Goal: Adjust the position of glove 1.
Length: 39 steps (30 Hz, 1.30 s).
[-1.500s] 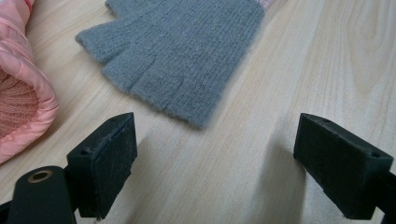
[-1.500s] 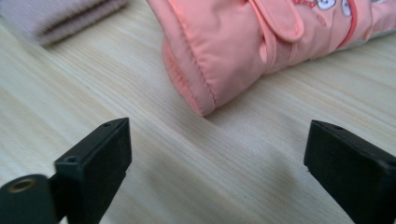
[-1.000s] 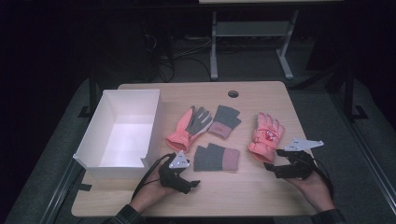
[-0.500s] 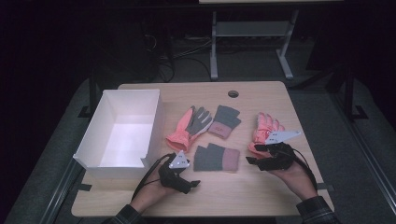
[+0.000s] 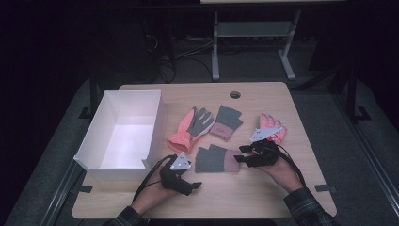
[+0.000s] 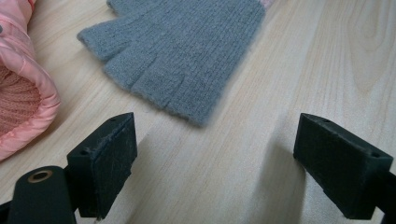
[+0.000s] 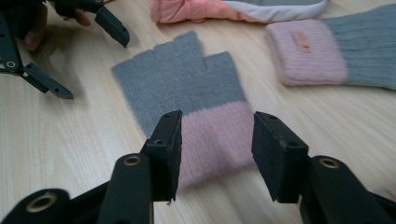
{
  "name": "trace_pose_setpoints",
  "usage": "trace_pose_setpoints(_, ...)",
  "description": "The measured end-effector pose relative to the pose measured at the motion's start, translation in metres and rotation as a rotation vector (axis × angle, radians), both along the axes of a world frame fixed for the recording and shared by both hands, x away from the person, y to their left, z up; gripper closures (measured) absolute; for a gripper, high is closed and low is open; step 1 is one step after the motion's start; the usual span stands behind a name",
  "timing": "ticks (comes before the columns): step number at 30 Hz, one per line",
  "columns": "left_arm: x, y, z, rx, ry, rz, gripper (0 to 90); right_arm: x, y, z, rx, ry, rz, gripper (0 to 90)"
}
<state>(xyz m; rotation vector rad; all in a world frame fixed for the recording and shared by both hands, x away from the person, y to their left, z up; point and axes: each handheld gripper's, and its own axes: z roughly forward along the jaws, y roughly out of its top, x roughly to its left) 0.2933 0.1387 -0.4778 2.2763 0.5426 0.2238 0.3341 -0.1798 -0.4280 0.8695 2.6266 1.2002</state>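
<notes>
Your high view: dark surroundings, lit surface (image 5: pixel 282 197) | close views: bright, soft shadows | near claws blurred

right claw (image 5: pixel 239 155) at grey mitten (image 5: pixel 217 159), white box (image 5: pixel 123 162)

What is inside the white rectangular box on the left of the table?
The white rectangular box shows only its bare white floor and inner walls in the high view. The strip of floor behind its near wall is hidden.

Bare table (image 5: pixel 263 188) lies open along the near edge, but the white box (image 5: pixel 123 129) blocks the left side, and the grey glove (image 5: pixel 217 159) lies between the left gripper (image 5: pixel 194 185) and right gripper (image 5: pixel 238 153).
</notes>
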Motion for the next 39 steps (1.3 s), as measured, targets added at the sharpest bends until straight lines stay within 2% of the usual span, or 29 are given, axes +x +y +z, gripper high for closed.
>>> trace_pose_setpoints(4, 0.0, 0.0, 0.0, 0.004, 0.001, -0.001, 12.6, 0.007, 0.013, -0.003, -0.009, 0.016, 0.039, 57.0)
trace_pose_setpoints(5, 0.0, 0.0, 0.0, 0.004, 0.002, -0.001, 12.6, 0.01, 0.02, -0.004, -0.015, 0.034, 0.051, 58.8)
trace_pose_setpoints(10, 0.0, 0.0, 0.0, 0.003, 0.004, 0.0, 12.6, 0.016, 0.032, -0.011, -0.021, 0.036, 0.078, 60.3)
trace_pose_setpoints(13, 0.0, 0.0, 0.0, 0.002, 0.006, 0.002, 12.6, 0.02, 0.043, -0.018, -0.039, 0.05, 0.089, 60.3)
trace_pose_setpoints(17, -0.001, 0.0, 0.0, 0.002, 0.006, 0.003, 12.6, 0.022, 0.05, -0.022, -0.056, 0.043, 0.109, 61.1)
trace_pose_setpoints(20, -0.001, 0.0, 0.0, 0.001, 0.007, 0.004, 12.6, 0.022, 0.053, -0.023, -0.055, 0.058, 0.101, 62.6)
trace_pose_setpoints(24, 0.0, -0.001, 0.0, 0.004, 0.006, 0.002, 12.6, 0.023, 0.059, -0.029, -0.085, 0.06, 0.101, 66.0)
trace_pose_setpoints(25, 0.0, 0.0, 0.001, 0.01, 0.005, -0.001, 12.6, 0.023, 0.06, -0.031, -0.099, 0.055, 0.107, 70.3)
trace_pose_setpoints(26, 0.0, 0.0, 0.001, 0.01, 0.005, -0.001, 12.6, 0.023, 0.06, -0.031, -0.099, 0.055, 0.107, 70.3)
trace_pose_setpoints(29, 0.0, 0.0, 0.0, 0.009, 0.005, -0.002, 12.6, 0.021, 0.062, -0.033, -0.103, 0.055, 0.085, 77.7)
trace_pose_setpoints(31, 0.0, 0.0, 0.001, 0.009, 0.005, -0.001, 12.6, 0.021, 0.063, -0.033, -0.111, 0.053, 0.077, 85.3)
trace_pose_setpoints(35, 0.0, 0.0, 0.001, 0.01, 0.004, -0.001, 12.6, 0.02, 0.064, -0.032, -0.127, 0.039, 0.074, 87.4)
trace_pose_setpoints(37, 0.0, -0.001, 0.0, 0.001, 0.005, 0.003, 12.6, 0.019, 0.063, -0.03, -0.108, 0.055, 0.067, 87.6)
trace_pose_setpoints(39, 0.0, -0.001, 0.001, 0.008, 0.005, 0.0, 12.6, 0.019, 0.06, -0.026, -0.09, 0.049, 0.069, 87.6)
